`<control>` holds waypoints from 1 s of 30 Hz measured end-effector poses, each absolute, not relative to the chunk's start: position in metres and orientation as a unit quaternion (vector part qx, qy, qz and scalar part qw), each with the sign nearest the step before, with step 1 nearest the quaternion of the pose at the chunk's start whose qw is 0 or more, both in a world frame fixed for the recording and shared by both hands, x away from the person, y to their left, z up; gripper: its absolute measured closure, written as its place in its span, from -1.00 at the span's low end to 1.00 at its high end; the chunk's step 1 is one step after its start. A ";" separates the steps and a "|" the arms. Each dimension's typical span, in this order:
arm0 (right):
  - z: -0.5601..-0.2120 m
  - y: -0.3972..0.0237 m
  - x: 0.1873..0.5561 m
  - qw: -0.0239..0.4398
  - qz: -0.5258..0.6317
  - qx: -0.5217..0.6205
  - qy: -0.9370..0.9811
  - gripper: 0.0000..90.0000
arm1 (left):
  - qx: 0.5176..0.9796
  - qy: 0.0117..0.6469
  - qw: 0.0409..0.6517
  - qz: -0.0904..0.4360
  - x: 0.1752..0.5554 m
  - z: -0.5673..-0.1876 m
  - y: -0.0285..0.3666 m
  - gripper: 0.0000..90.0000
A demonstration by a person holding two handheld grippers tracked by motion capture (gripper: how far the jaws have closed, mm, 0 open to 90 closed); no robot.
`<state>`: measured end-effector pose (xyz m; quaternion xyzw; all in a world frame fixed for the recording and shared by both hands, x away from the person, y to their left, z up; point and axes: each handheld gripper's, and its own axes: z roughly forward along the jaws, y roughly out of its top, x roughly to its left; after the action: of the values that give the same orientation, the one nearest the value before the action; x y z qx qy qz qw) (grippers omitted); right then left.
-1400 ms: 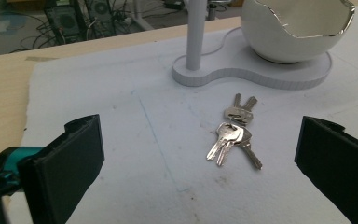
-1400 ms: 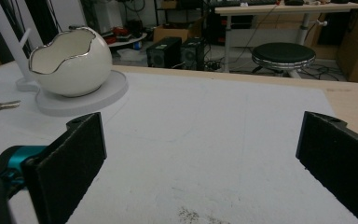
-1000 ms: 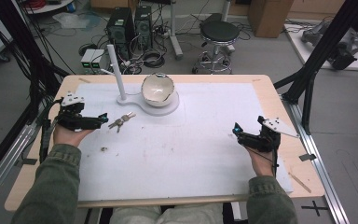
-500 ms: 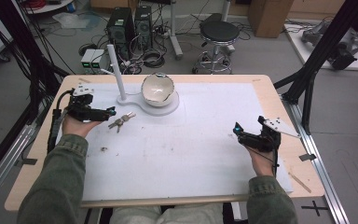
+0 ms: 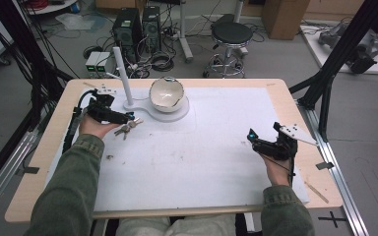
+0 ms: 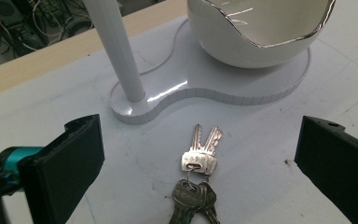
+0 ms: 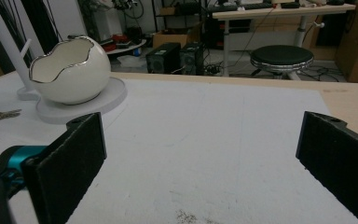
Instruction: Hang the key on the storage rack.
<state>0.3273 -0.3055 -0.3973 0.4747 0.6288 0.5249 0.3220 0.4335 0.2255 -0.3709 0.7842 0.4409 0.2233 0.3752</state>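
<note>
Left claw [image 6: 193,154], jaws spread wide and grasping nothing, frames a bunch of keys [image 6: 196,179] lying flat on the white counter [image 5: 216,147], just short of the white stand [image 6: 223,88] bearing an egg-shaped bowl [image 6: 261,28]. Light, hard and slippery, loosely ringed, the keys look best pinched across the stacked heads. Right claw [image 5: 252,138] rests well apart, jaws released.

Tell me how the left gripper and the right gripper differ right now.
The left gripper is at the table's far left, over the keys, which lie between its jaws; the right gripper is at the near right with only bare mat ahead. The left points at the white stand; the right sits far from the bowl. Both are open and hold nothing.
</note>
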 end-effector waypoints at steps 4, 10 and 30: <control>-0.397 -0.306 0.327 0.321 0.525 0.476 0.628 -0.99 | 0.791 0.437 0.369 0.216 0.439 -0.371 0.221 -0.96; -0.398 -0.306 0.327 0.321 0.522 0.478 0.629 -0.99 | 0.802 0.427 0.363 0.205 0.449 -0.369 0.213 -0.96; -0.398 -0.306 0.327 0.318 0.523 0.477 0.631 -0.99 | 0.822 0.437 0.328 0.159 0.481 -0.384 0.215 -0.96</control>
<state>0.3270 -0.3063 -0.3984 0.4765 0.6313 0.5228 0.3178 0.4807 0.2147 -0.3845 0.8223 0.4371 0.1586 0.3280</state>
